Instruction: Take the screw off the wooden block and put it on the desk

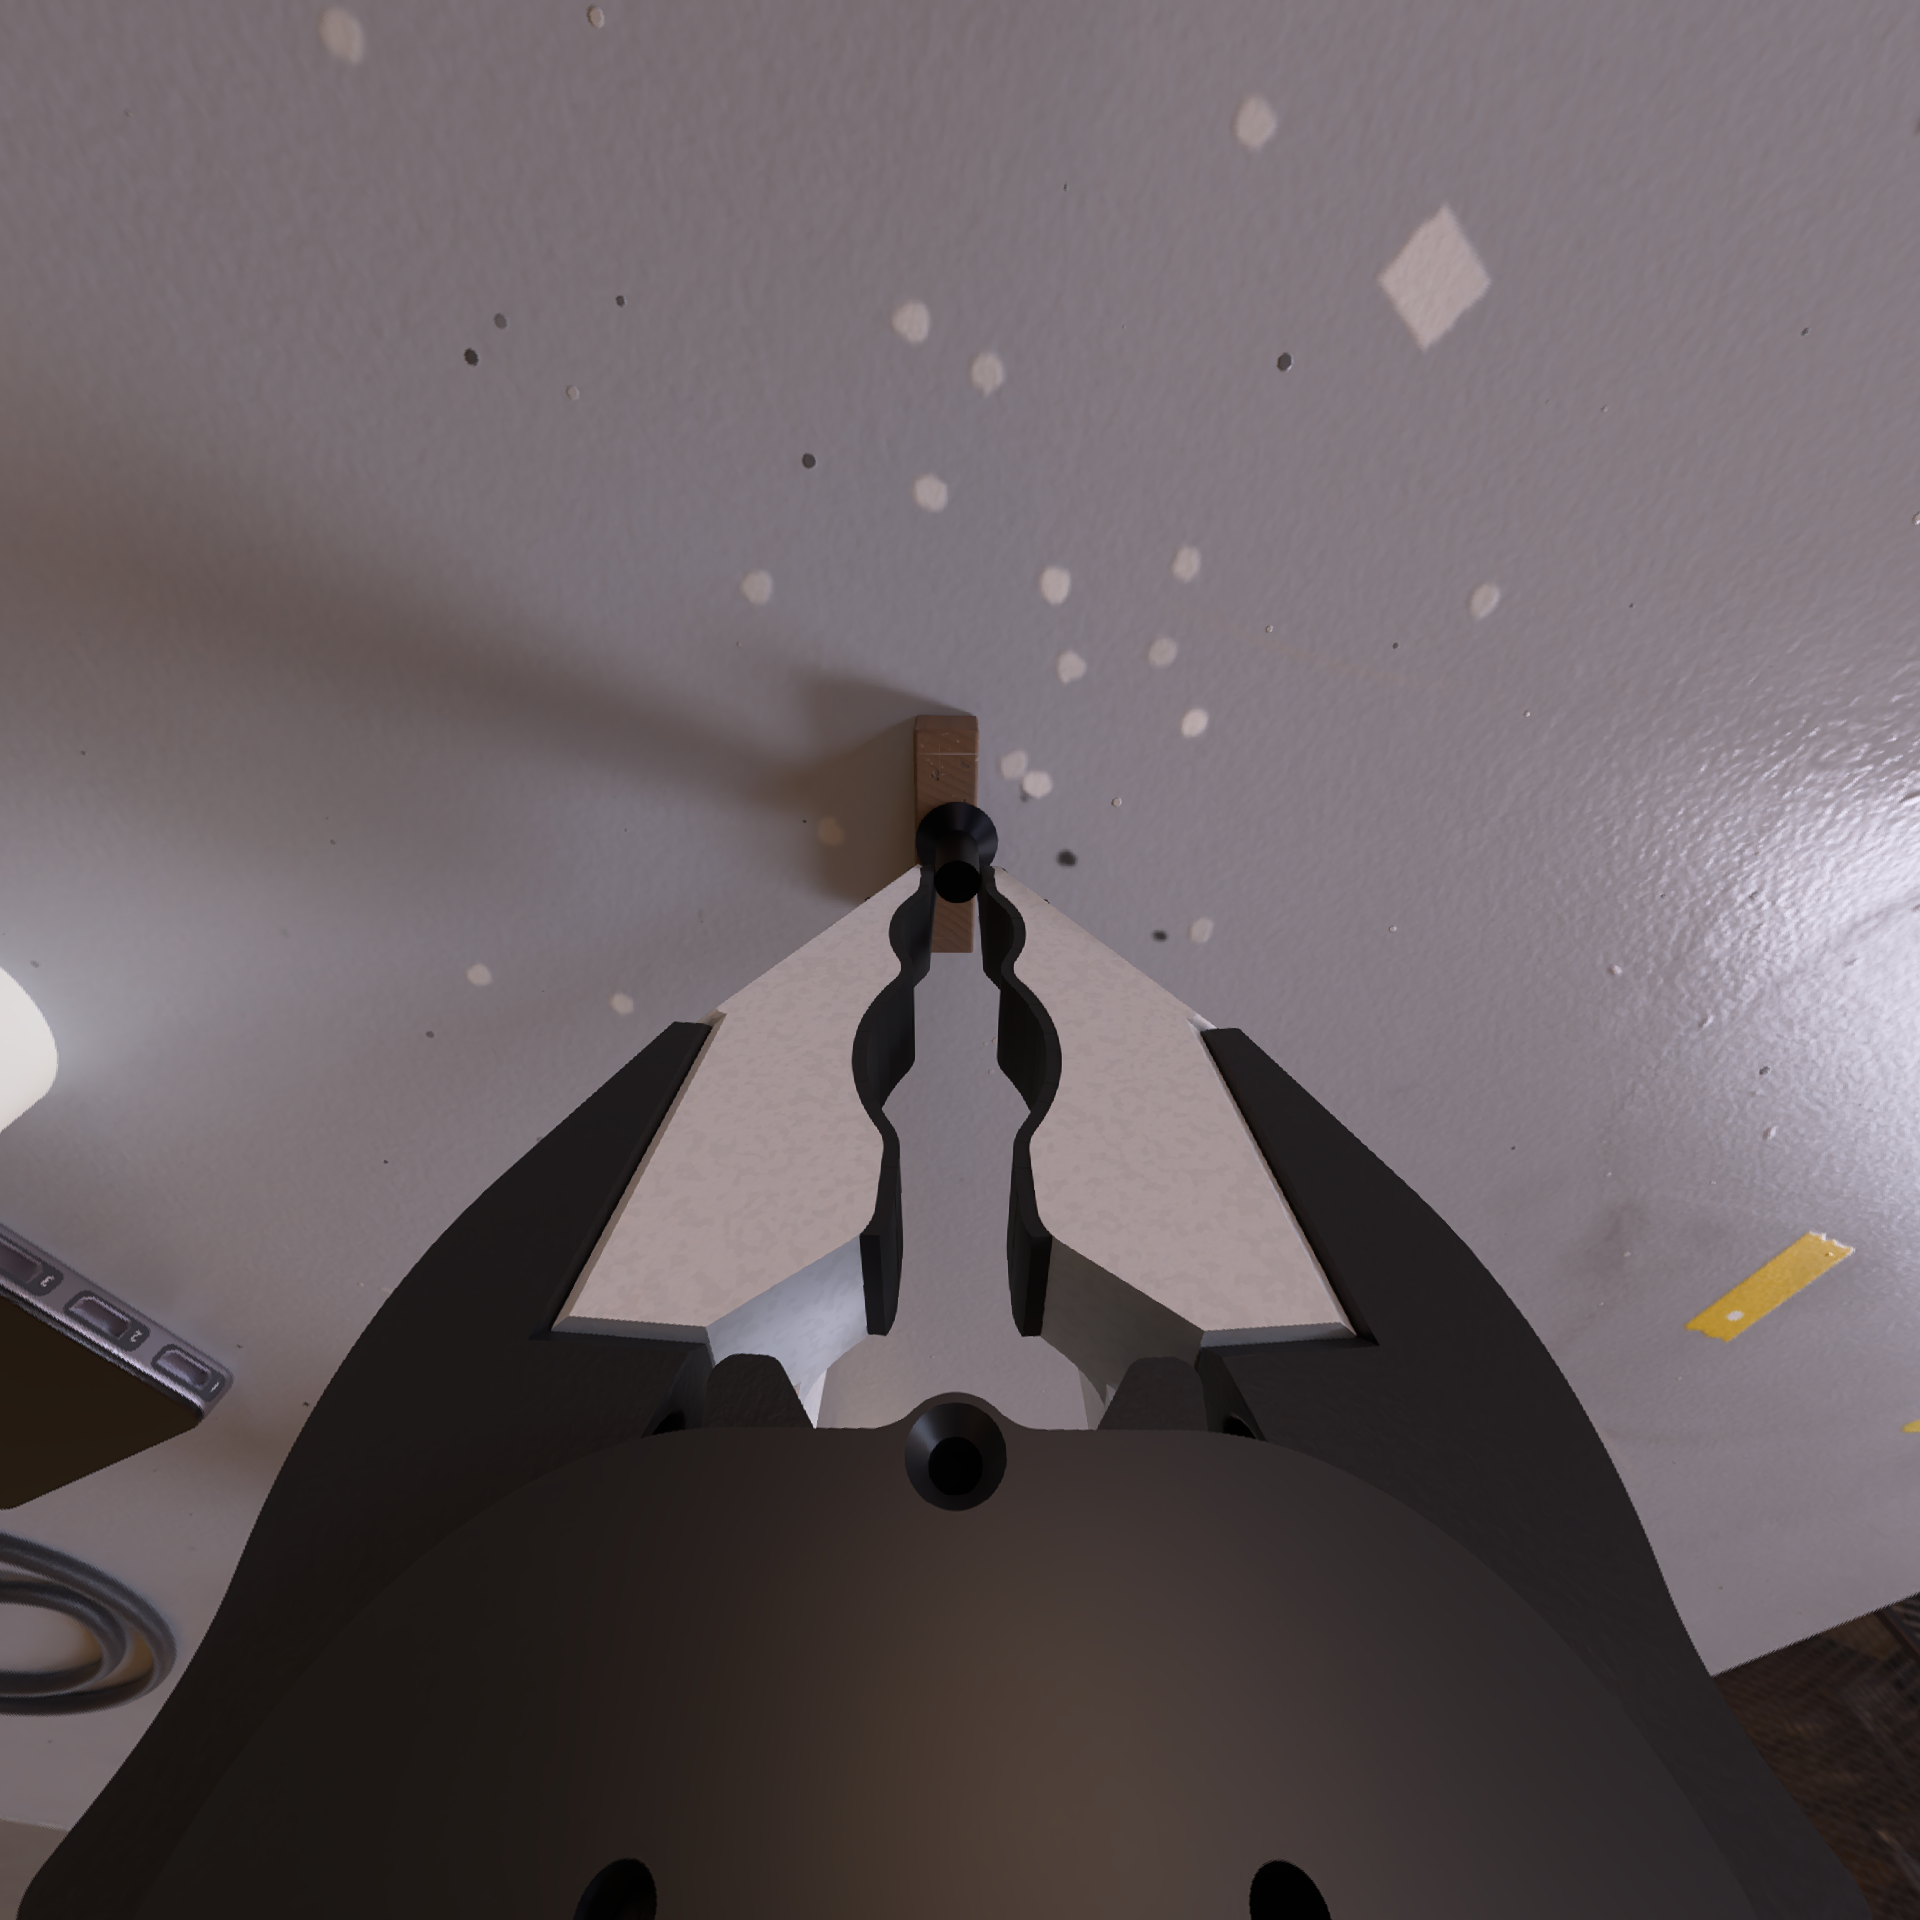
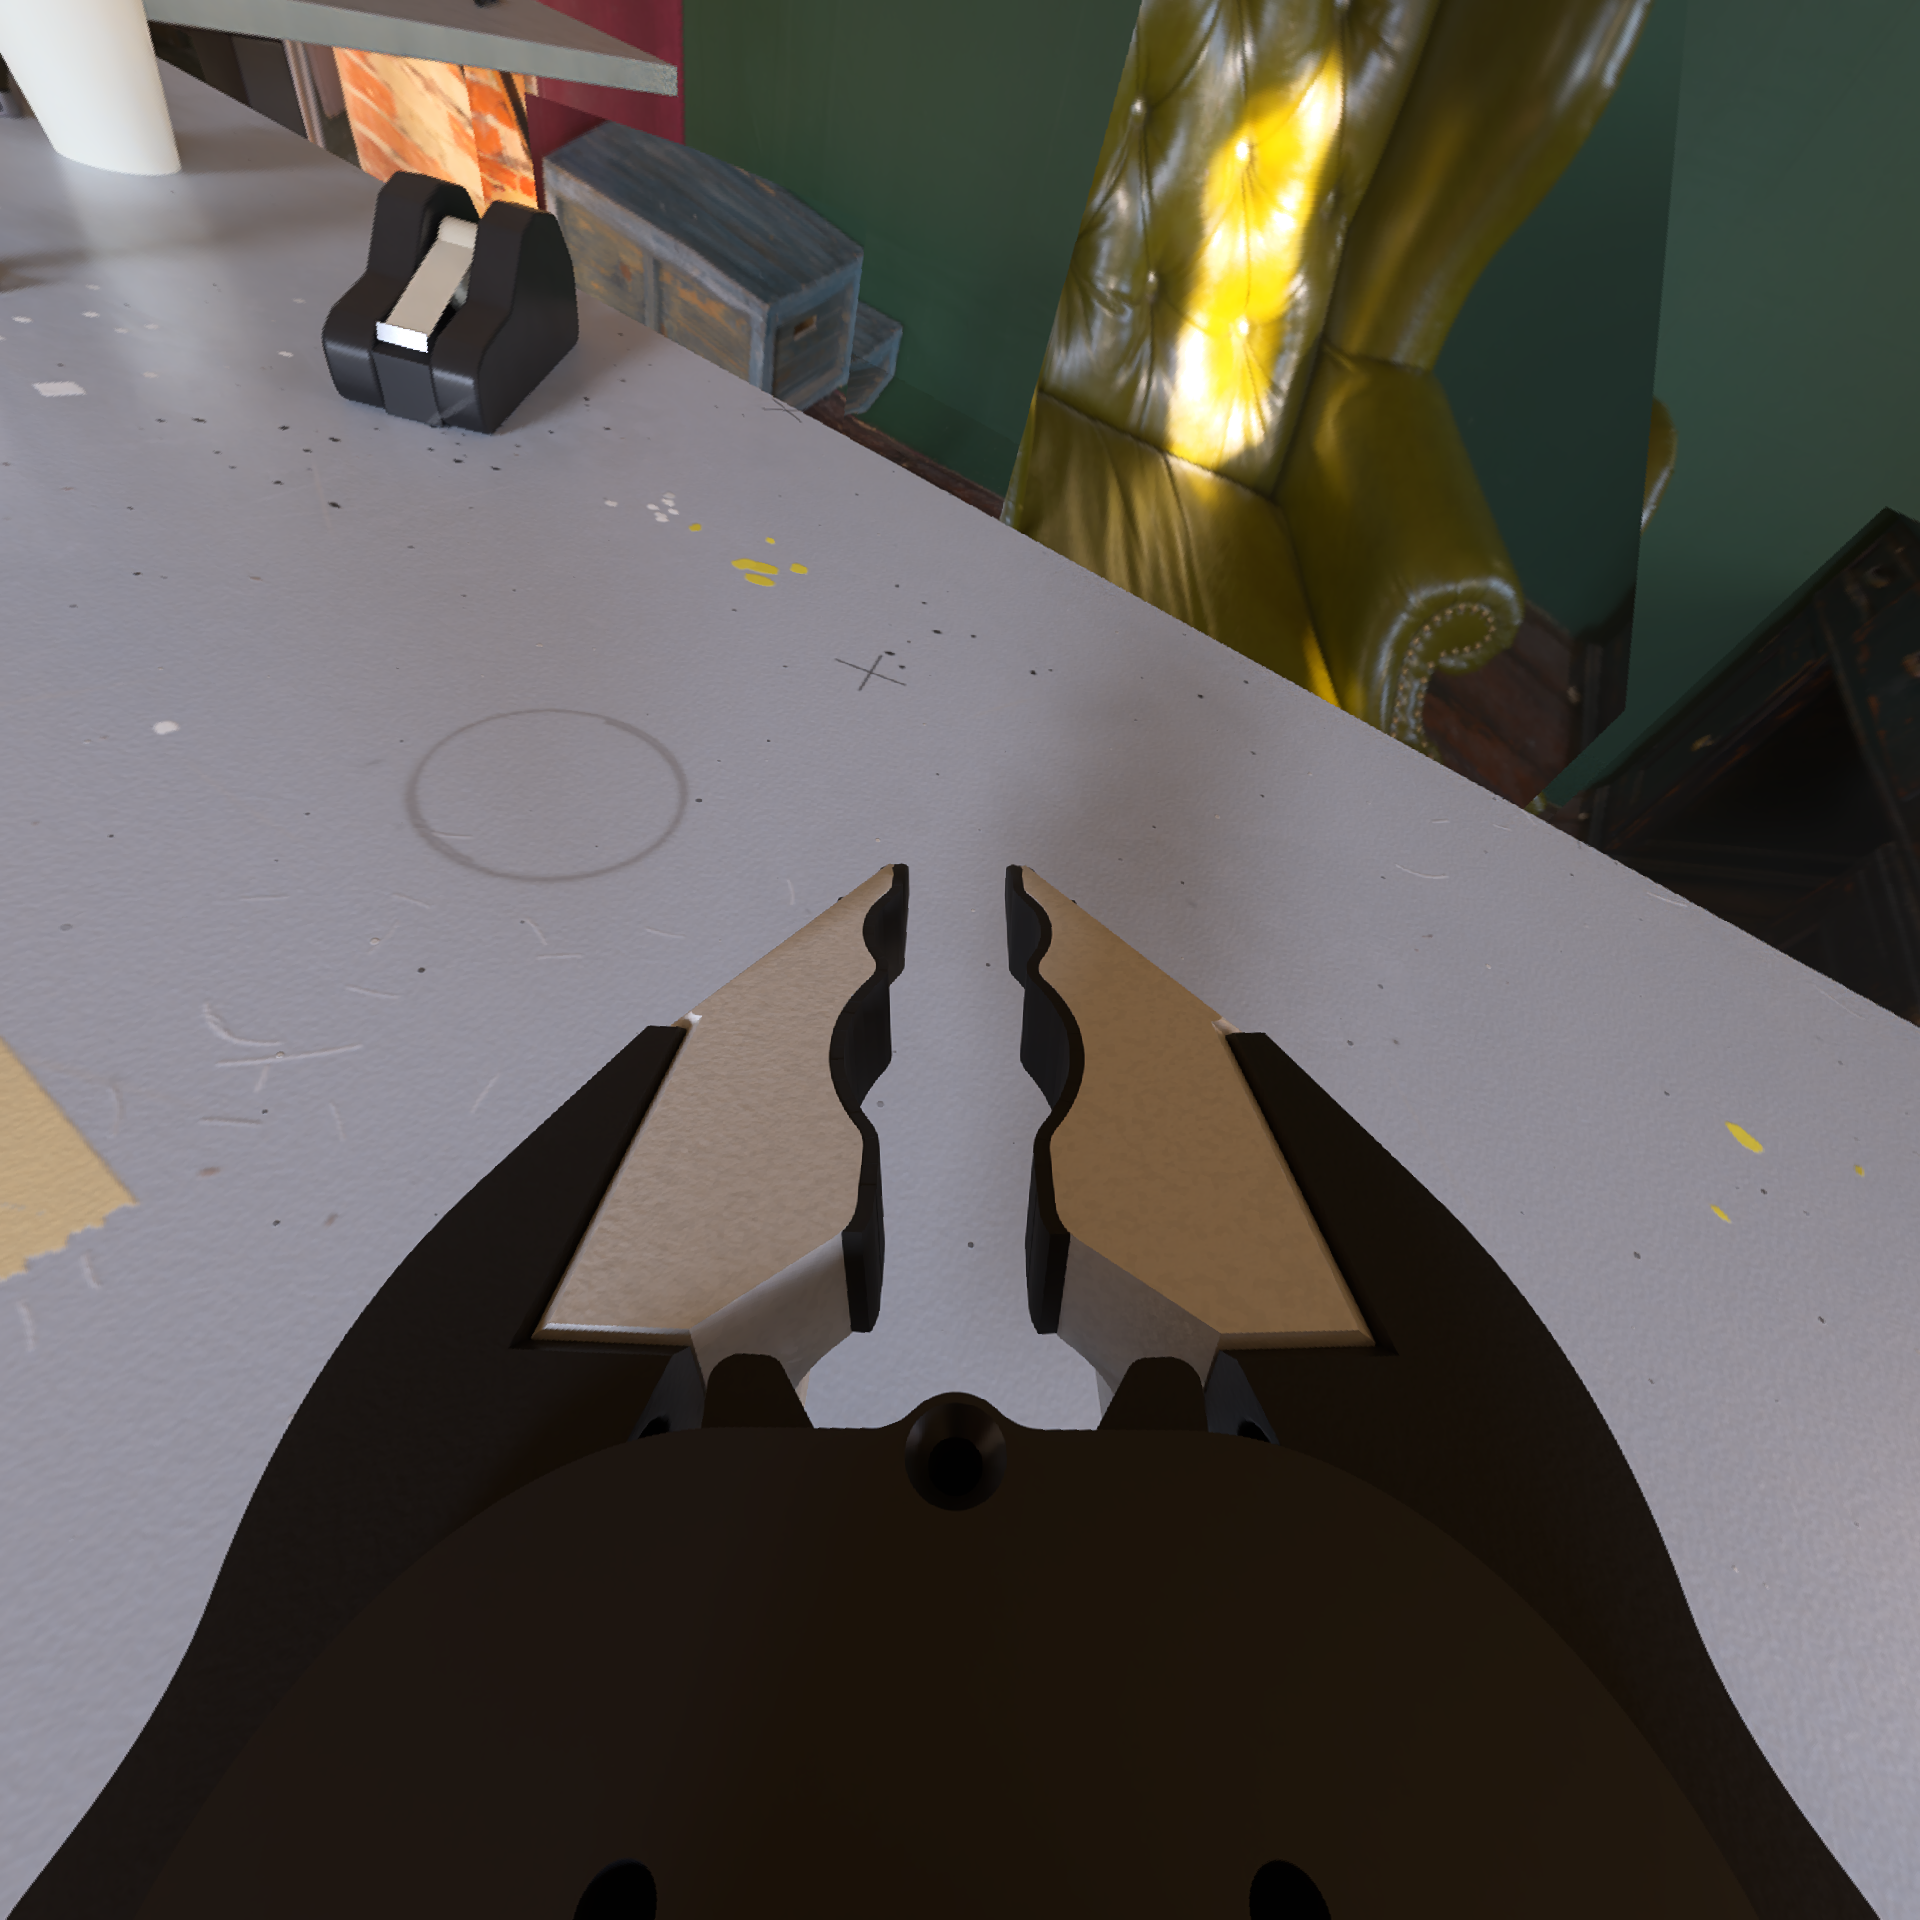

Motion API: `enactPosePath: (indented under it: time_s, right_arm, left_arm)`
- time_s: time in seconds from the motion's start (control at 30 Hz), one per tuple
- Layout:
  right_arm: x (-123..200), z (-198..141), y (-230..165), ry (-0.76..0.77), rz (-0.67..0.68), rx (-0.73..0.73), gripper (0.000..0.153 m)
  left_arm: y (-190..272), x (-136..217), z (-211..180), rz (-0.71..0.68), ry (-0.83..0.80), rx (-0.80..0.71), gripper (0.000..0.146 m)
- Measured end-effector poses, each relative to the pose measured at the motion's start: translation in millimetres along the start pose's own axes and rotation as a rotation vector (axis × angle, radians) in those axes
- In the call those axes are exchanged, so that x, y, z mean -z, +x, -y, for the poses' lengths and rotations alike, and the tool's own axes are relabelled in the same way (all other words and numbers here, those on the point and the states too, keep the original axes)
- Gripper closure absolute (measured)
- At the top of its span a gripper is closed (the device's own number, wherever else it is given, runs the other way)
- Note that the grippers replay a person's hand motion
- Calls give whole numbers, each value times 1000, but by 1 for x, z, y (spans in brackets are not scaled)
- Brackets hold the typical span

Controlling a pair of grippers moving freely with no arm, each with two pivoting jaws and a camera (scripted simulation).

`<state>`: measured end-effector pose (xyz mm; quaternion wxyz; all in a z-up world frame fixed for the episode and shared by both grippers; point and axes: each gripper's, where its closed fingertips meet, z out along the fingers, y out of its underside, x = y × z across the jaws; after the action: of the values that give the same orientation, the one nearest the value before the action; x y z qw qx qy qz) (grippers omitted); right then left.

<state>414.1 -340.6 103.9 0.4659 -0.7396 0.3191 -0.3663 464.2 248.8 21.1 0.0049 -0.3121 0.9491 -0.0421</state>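
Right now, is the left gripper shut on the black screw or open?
Shut on it: the left gripper fingertips pinch the black screw's shank above the small wooden block.

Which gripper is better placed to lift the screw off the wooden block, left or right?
Left. The left gripper has its fingertips closed on the black screw over the wooden block. The right gripper is open over bare desk.

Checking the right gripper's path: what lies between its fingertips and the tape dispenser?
Bare desk only, marked with a faint ring stain, between the right gripper and the tape dispenser, seen in the right wrist view.
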Motion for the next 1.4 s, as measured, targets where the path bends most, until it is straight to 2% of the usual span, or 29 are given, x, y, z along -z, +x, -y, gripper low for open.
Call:
enactPosePath:
  time_s: [0.17, 0.27, 0.37, 0.47, 0.63, 0.7, 0.77, 0.87, 0.93, 1.03, 1.1, 1.2, 1.3, 1.4]
  right_arm:
    - [1, 1, 0, 2, 1, 3, 134]
    - [3, 5, -1, 17, 2, 9, 134]
    - [9, 17, -4, 56, 5, 26, 134]
    - [17, 36, -8, 133, 10, 32, 134]
    - [34, 58, -18, 224, 15, 50, 135]
    - [40, 64, -18, 257, 5, 56, 135]
    - [43, 71, -13, 291, -6, 23, 136]
    - [47, 81, -10, 355, 23, -80, 136]
    - [50, 84, -7, 397, 32, -138, 136]
    - [61, 84, 0, 455, 30, -208, 136]
    - [70, 84, 5, 507, 20, -248, 137]
    - [84, 84, 13, 566, 13, -299, 138]
    - [99, 92, 17, 642, 58, -392, 139]
    - [115, 102, 21, 724, 85, -422, 139]
  left_arm:
    - [-3, -1, -3, 24, -18, -5, 138]
    - [-8, 10, -5, 56, 7, 13, 138]
    - [-12, 36, -2, 98, 97, 50, 138]
    - [-11, 78, 4, 189, 235, 89, 138]
    - [28, 145, 20, 293, 534, 137, 138]
    - [53, 158, 25, 339, 564, 144, 138]
    - [97, 160, 41, 293, 562, 96, 138]
    - [201, 142, 95, 42, 581, -76, 138]
    - [274, 113, 134, -131, 524, -177, 138]
    - [364, 64, 188, -277, 431, -278, 138]
    - [407, 40, 222, -325, 397, -307, 138]
    - [442, 11, 265, -303, 359, -301, 138]
    - [452, -10, 288, -251, 297, -236, 138]
    - [459, -18, 304, -314, 262, -138, 138]
